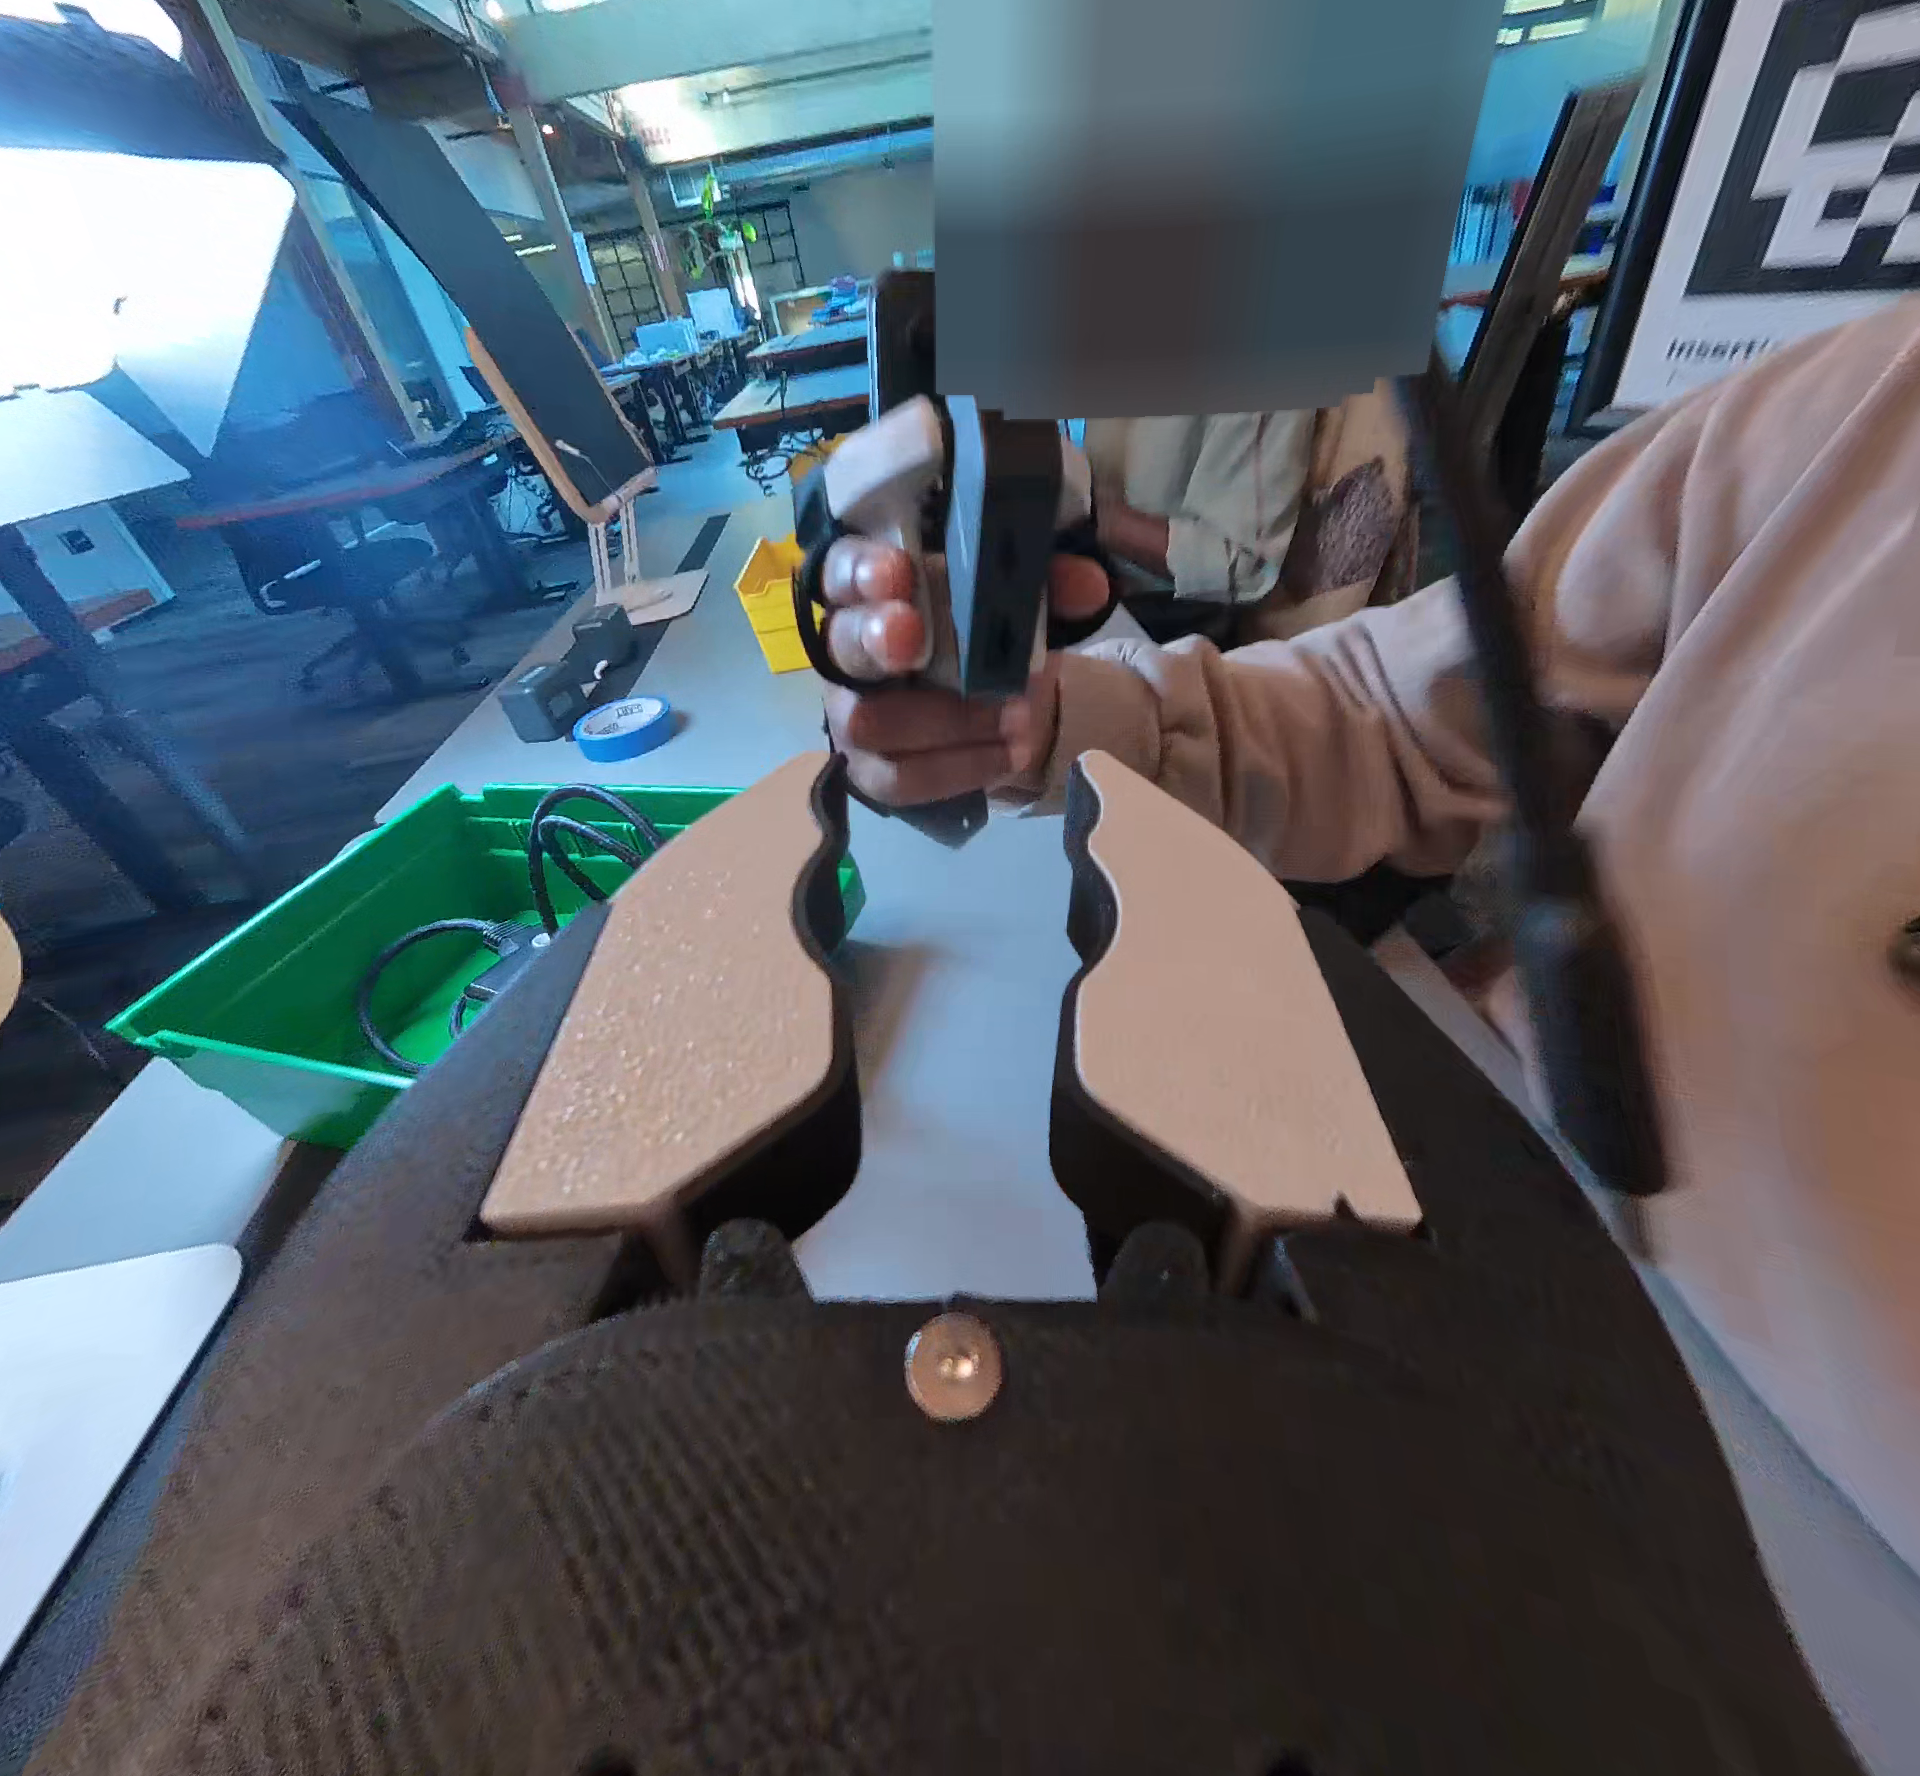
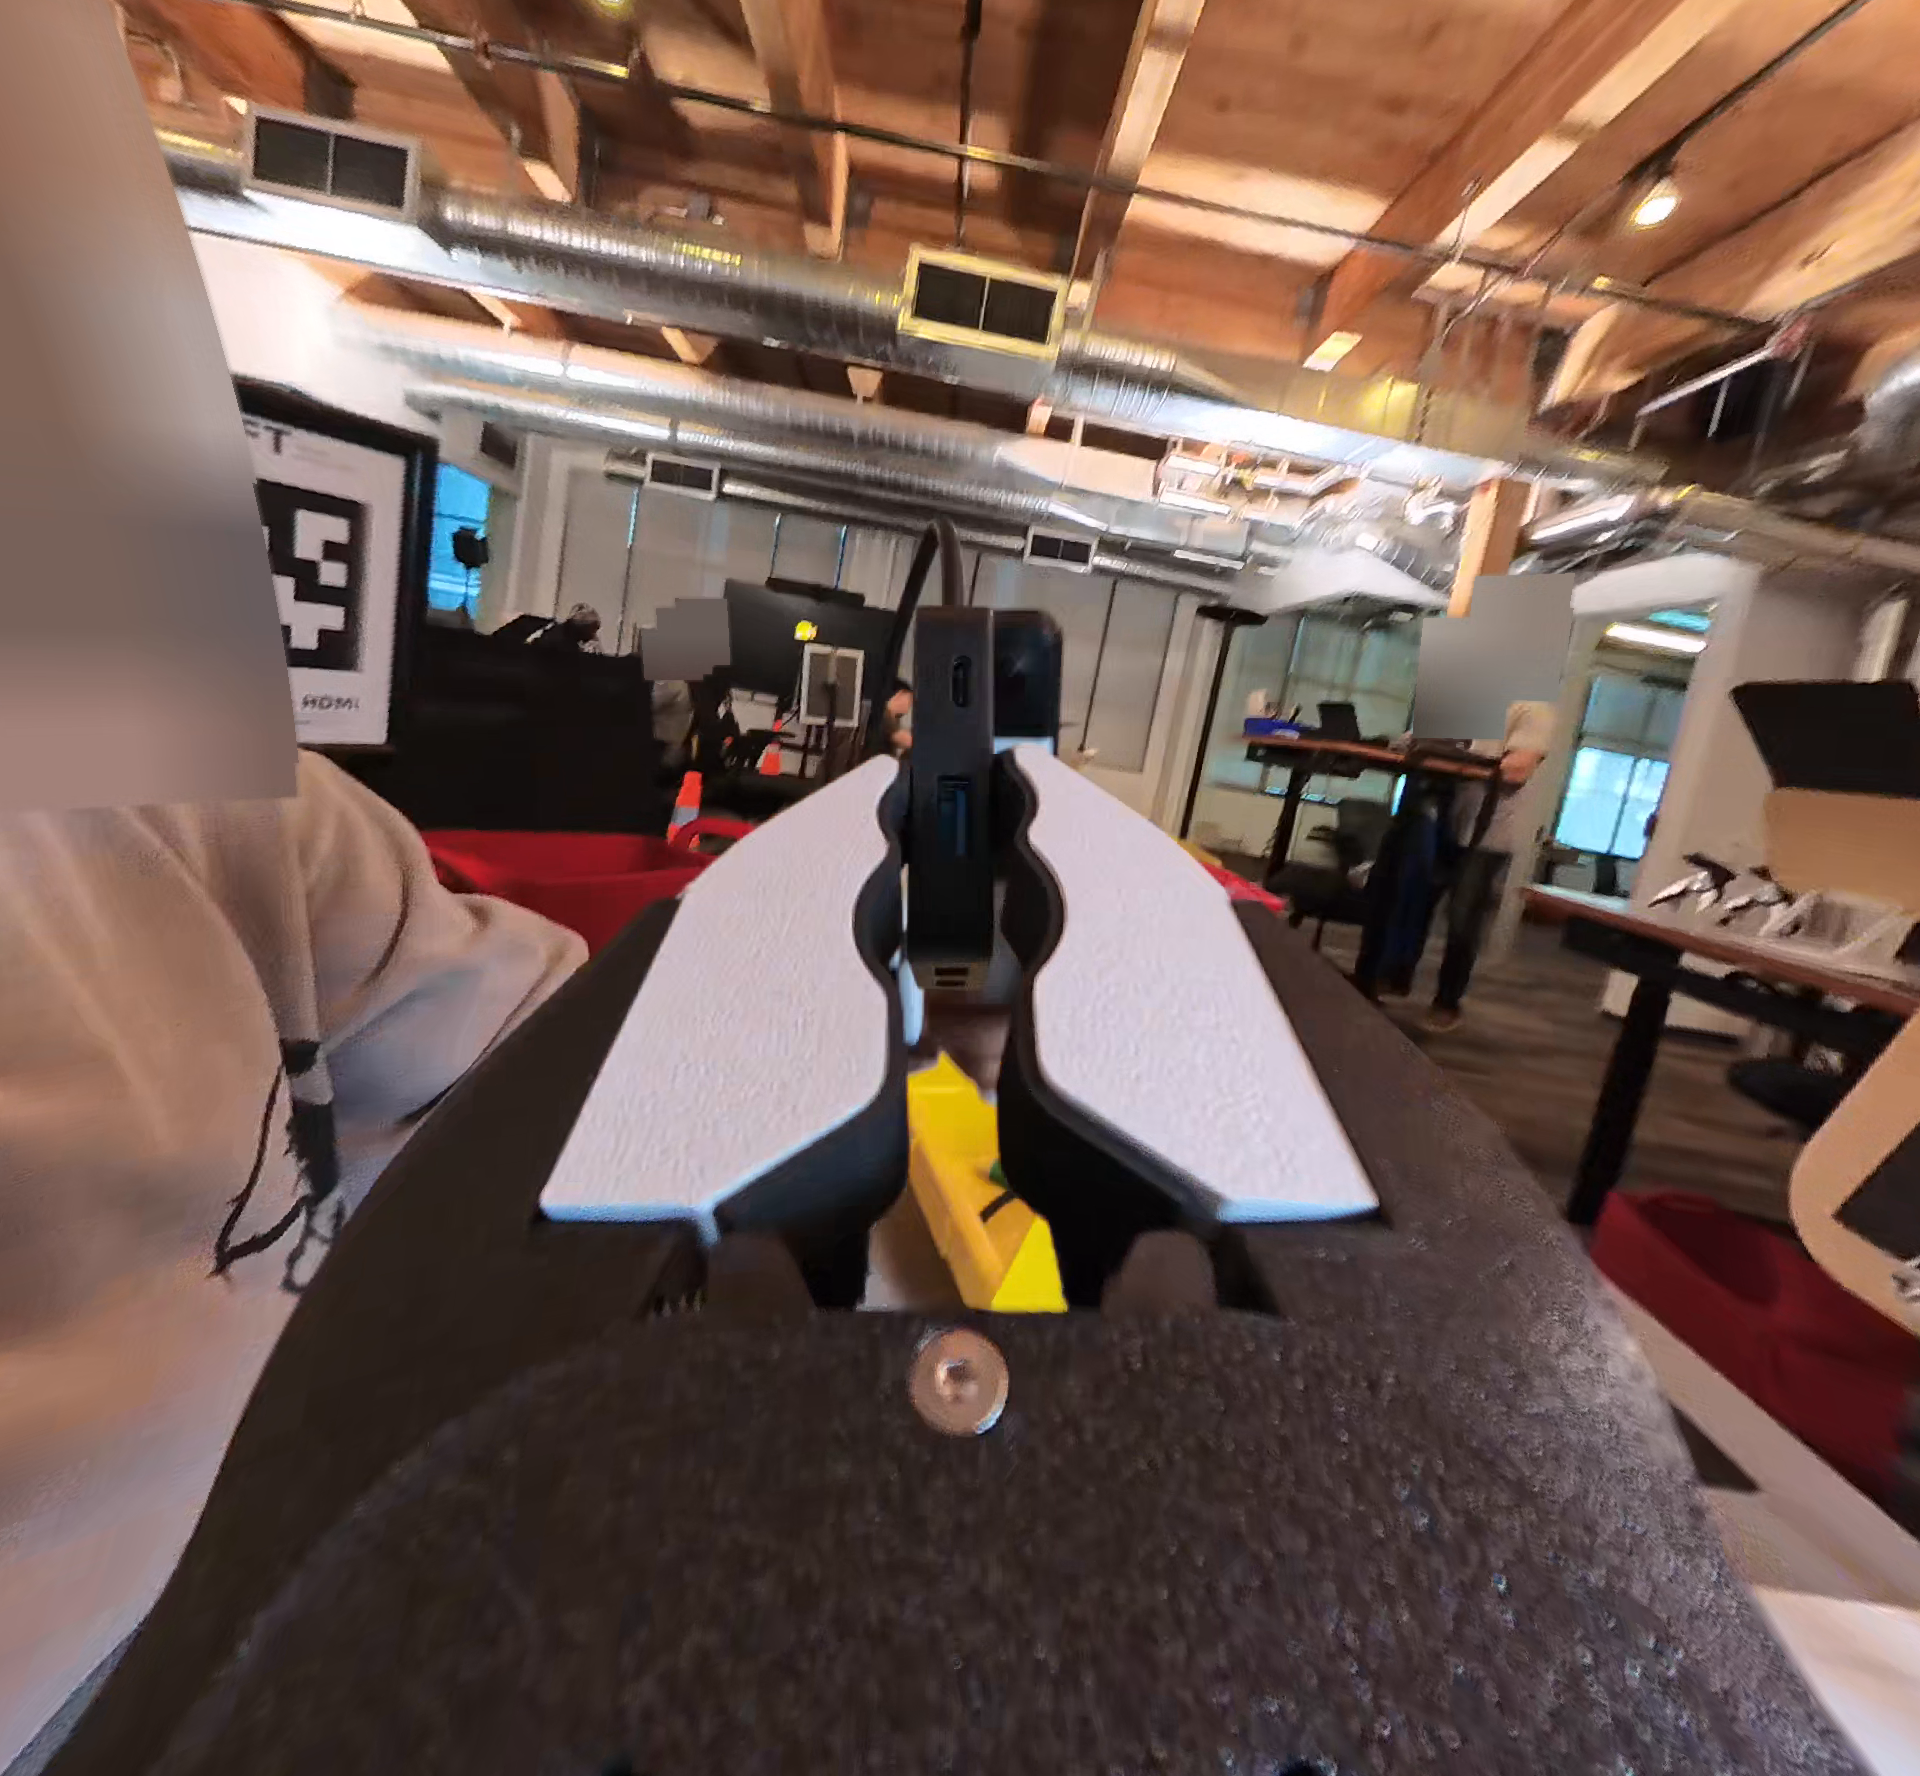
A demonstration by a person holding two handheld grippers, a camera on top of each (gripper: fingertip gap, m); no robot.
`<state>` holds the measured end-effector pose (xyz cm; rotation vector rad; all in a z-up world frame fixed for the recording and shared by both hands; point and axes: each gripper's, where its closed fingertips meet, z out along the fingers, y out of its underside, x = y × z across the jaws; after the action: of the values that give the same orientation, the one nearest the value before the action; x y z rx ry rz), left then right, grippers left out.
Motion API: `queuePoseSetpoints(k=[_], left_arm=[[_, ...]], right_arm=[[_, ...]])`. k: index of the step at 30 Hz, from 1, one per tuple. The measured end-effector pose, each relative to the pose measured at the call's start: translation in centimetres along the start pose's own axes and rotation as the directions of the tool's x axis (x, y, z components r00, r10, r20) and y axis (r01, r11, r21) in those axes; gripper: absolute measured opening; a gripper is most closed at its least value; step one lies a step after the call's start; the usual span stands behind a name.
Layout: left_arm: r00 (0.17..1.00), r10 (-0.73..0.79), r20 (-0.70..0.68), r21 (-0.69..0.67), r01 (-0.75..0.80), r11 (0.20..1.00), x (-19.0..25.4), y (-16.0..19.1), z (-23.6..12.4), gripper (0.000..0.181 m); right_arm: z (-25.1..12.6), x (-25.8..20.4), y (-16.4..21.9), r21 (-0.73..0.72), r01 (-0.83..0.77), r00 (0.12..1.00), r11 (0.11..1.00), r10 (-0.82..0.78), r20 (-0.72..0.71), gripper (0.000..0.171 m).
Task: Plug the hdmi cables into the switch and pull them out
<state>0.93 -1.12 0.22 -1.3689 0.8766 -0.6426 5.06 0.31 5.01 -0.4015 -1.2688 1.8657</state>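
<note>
The white table [image 1: 727,646] carries a green bin [image 1: 281,988] near its left edge, and black cables [image 1: 582,843] lie coiled inside it, apart from both grippers. Above the table, the right gripper [image 2: 951,885] has its jaws closed down on the black switch [image 2: 951,791], which stands on end between the fingers with open ports facing the camera; one black cord [image 2: 940,552] leaves its top end. The left gripper [image 1: 956,853] hangs over bare table with its jaws wide apart and nothing between them. A blurred dark cable [image 1: 1538,853] dangles at the right of the left wrist view. Judging from this, the switch is held ready, but fetching, plugging and pulling the cables seem largely left to do.
</note>
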Motion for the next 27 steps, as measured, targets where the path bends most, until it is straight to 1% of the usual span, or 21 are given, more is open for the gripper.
queuePoseSetpoints(k=[1,3,5,6,7,8,9,10,11,12,14,16,18,19,20,21,22,23,25,26,27], left_arm=[[1.000,0.024,0.013,-0.006,-0.023,1.000,0.1,0.3,0.9,0.040],[0.992,0.093,0.085,0.017,-0.095,0.995,-0.2,-0.2,2.5,0.039],[0.985,0.135,0.104,0.035,-0.139,0.990,0.1,-0.7,3.2,0.025],[0.976,0.176,0.131,0.002,-0.177,0.984,-0.2,-0.6,3.0,0.016],[0.962,0.228,0.149,-0.067,-0.220,0.973,-0.4,-0.2,2.6,0.016],[0.931,0.315,0.182,-0.161,-0.288,0.944,-1.0,0.5,2.0,0.015],[0.874,0.437,0.212,-0.286,-0.372,0.883,-1.8,1.3,1.3,0.015],[0.803,0.558,0.210,-0.424,-0.439,0.792,-2.7,2.4,0.5,0.015],[0.745,0.641,0.184,-0.535,-0.471,0.701,-3.2,3.3,-0.2,0.015],[0.700,0.698,0.155,-0.610,-0.488,0.625,-3.6,3.9,-0.8,0.014],[0.632,0.766,0.113,-0.694,-0.502,0.516,-4.3,4.6,-1.4,0.014],[0.613,0.787,0.075,-0.738,-0.496,0.457,-4.7,5.6,-1.5,0.014],[0.600,0.799,0.036,-0.772,-0.492,0.403,-5.0,6.6,-1.4,0.014],[0.595,0.804,0.020,-0.779,-0.495,0.386,-5.0,6.9,-1.2,0.014],[0.598,0.801,0.011,-0.776,-0.500,0.384,-4.8,7.1,-0.9,0.014],[0.605,0.796,0.006,-0.770,-0.505,0.389,-4.6,7.2,-0.7,0.014],[0.605,0.796,0.004,-0.772,-0.504,0.387,-4.6,7.3,-0.7,0.015],[0.622,0.783,0.008,-0.763,-0.503,0.407,-4.6,7.4,-0.7,0.016],[0.709,0.702,0.059,-0.699,-0.473,0.537,-4.2,7.1,-0.9,0.019],[0.733,0.674,0.093,-0.673,-0.453,0.585,-4.4,6.6,-1.6,0.019],[0.743,0.654,0.141,-0.659,-0.423,0.622,-5.0,5.9,-2.7,0.023]], right_arm=[[0.1,-0.1,-0.3,0.013,0.011,1.000,1.000,-0.011,-0.010,0.014],[0.5,0.0,0.6,-0.026,0.054,0.998,0.998,-0.055,-0.034,0.014],[0.9,0.2,2.1,-0.088,0.104,0.992,0.991,-0.109,-0.057,0.014],[0.8,0.4,2.4,-0.109,0.122,0.990,0.987,-0.129,-0.061,0.015],[0.7,0.7,3.1,-0.171,0.148,0.985,0.974,-0.160,-0.061,0.017],[0.4,1.3,4.0,-0.259,0.192,0.973,0.947,-0.218,-0.076,0.019],[-0.1,2.1,5.2,-0.372,0.250,0.950,0.894,-0.301,-0.084,0.020],[-0.8,2.8,6.5,-0.491,0.306,0.919,0.816,-0.387,-0.071,0.018],[-1.5,3.2,7.6,-0.581,0.351,0.889,0.734,-0.457,-0.040,0.018],[-1.9,3.4,8.1,-0.635,0.383,0.862,0.671,-0.507,-0.015,0.019],[-2.0,3.5,8.8,-0.696,0.435,0.814,0.571,-0.580,0.033,0.025],[-1.8,3.6,10.1,-0.744,0.494,0.746,0.450,-0.659,0.097,0.029],[-1.7,4.1,11.3,-0.773,0.556,0.643,0.306,-0.748,0.166,0.029],[-1.6,4.5,11.7,-0.778,0.577,0.592,0.249,-0.783,0.189,0.028],[-1.5,4.6,12.1,-0.773,0.596,0.557,0.218,-0.806,0.202,0.022],[-1.4,4.7,12.5,-0.769,0.604,0.539,0.208,-0.818,0.203,0.019],[-1.4,4.8,12.8,-0.771,0.605,0.534,0.199,-0.820,0.208,0.015],[-1.4,4.9,13.0,-0.771,0.607,0.527,0.194,-0.824,0.208,0.015],[-1.6,5.3,12.8,-0.778,0.603,0.509,0.176,-0.836,0.206,0.014],[-1.8,5.5,12.4,-0.787,0.594,0.503,0.167,-0.841,0.201,0.014],[-2.2,5.8,12.0,-0.795,0.583,0.505,0.167,-0.841,0.194,0.014]])
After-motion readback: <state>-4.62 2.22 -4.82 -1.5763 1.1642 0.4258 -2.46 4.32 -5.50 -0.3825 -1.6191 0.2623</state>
